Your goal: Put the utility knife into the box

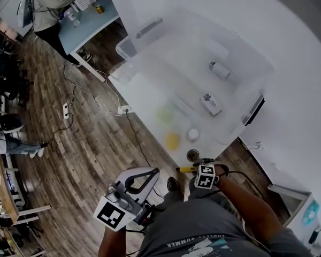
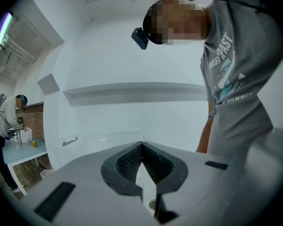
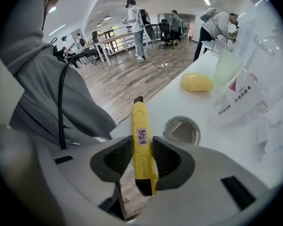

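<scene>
The yellow utility knife [image 3: 141, 140] sticks out forward from between my right gripper's [image 3: 144, 155] pads, which press on its sides. It hangs just off the white table's near edge [image 3: 146, 102], above the wooden floor. In the head view the knife [image 1: 184, 169] shows as a short yellow bar left of the right gripper [image 1: 197, 169]. The clear plastic box [image 1: 150, 84] stands on the table beyond, its top open. My left gripper [image 1: 151, 172] is held low near the person's body, pads [image 2: 132, 161] meeting at the tips with nothing between them.
A round metal tin [image 3: 181, 130], a yellow lump [image 3: 197, 82] and a pale green cup [image 3: 225, 65] sit on the table between the knife and the box. A small bottle [image 1: 219, 70] and a packet [image 1: 209, 104] lie inside the box. People stand at desks farther off.
</scene>
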`<state>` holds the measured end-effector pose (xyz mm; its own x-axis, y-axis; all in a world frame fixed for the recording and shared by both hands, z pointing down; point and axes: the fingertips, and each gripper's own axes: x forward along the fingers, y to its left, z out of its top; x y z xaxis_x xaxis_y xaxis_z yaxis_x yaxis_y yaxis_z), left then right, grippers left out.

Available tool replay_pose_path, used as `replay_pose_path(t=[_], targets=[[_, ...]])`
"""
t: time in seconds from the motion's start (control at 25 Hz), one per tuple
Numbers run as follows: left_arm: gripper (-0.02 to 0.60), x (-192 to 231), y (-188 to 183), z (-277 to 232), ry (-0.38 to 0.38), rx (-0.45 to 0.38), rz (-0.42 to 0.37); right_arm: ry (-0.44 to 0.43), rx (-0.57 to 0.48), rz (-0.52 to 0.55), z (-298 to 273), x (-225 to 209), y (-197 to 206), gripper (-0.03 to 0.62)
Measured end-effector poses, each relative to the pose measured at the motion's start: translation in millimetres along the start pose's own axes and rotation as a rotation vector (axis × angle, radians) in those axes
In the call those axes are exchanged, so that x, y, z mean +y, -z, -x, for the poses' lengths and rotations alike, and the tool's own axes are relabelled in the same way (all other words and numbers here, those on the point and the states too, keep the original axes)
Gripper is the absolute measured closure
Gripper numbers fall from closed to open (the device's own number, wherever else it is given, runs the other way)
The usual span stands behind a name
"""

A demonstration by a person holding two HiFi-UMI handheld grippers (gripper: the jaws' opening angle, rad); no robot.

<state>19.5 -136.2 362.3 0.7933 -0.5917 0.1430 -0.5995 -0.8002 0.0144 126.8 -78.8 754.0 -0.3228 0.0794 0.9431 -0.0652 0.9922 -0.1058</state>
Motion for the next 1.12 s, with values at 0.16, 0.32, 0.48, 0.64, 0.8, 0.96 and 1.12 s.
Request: replay_pose_path(t=[0.16, 0.32, 0.48, 0.64, 0.8, 0.96, 1.12], targets=[[0.571, -1, 0, -2, 0.004, -0.004, 0.008, -0.008, -0.013, -0.056, 4, -4, -2, 0.471], [0.571, 0, 3, -3, 0.006, -0.006, 0.008, 0.010, -0.084, -0.089, 24, -3, -13, 0.473], [0.571, 1, 3, -2, 0.007, -0.023, 0.014, 0.053, -0.219, -0.143, 76, -9, -42, 0.473], [0.571, 4, 2, -3, 0.014, -0.044, 0.015, 0.121, -0.340, -0.189, 141, -26, -67, 0.473], [0.571, 5, 1, -4, 0.023, -0.069, 0.024, 0.197, -0.441, -0.210, 206, -43, -89, 0.473], [0.571, 8, 0, -3, 0.025, -0.081, 0.022, 0.258, -0.539, -0.188, 271, -51, -111, 0.473], [0.571, 11, -1, -1, 0.012, -0.097, 0.032, 0.317, -0.620, -0.209, 330, -72, -115, 0.471]])
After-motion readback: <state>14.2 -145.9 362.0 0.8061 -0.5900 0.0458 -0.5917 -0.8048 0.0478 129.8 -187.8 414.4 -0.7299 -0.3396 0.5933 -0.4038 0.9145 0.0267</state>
